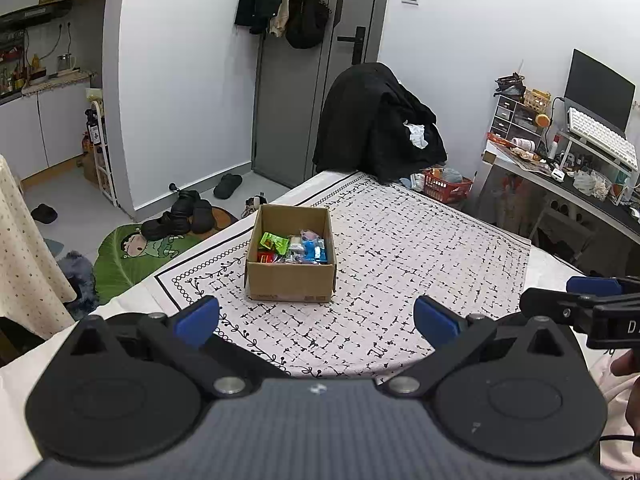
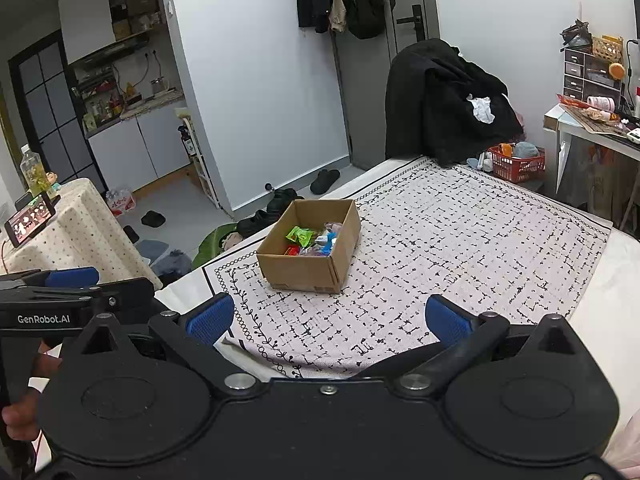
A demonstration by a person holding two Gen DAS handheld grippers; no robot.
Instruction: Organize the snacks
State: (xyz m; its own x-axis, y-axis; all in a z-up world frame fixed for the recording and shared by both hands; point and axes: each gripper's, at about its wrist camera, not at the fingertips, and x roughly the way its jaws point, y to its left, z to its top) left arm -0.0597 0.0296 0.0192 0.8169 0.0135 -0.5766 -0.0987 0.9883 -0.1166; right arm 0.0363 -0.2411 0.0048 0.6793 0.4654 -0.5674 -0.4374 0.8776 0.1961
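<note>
An open cardboard box [image 1: 291, 280] [image 2: 304, 270] stands on the patterned cloth [image 1: 400, 264] [image 2: 460, 240] spread over the bed. Inside it lie several wrapped snacks: a green packet [image 1: 274, 241] [image 2: 299, 235], a red one [image 1: 265, 257] [image 2: 292, 250] and blue ones [image 1: 316, 250] [image 2: 329, 240]. My left gripper [image 1: 316, 320] hovers open near the cloth's front edge, short of the box, nothing between its blue pads. My right gripper [image 2: 330, 316] is also open and empty, to the right of the left one. Each gripper shows at the other view's edge.
A chair draped in black clothes [image 1: 376, 120] stands beyond the bed, with a red basket [image 1: 446, 188] beside it. A cluttered desk [image 1: 560, 168] is at the right. Shoes [image 1: 180, 216] and a green mat [image 1: 132, 252] lie on the floor at left, beside a small covered table [image 2: 76, 220].
</note>
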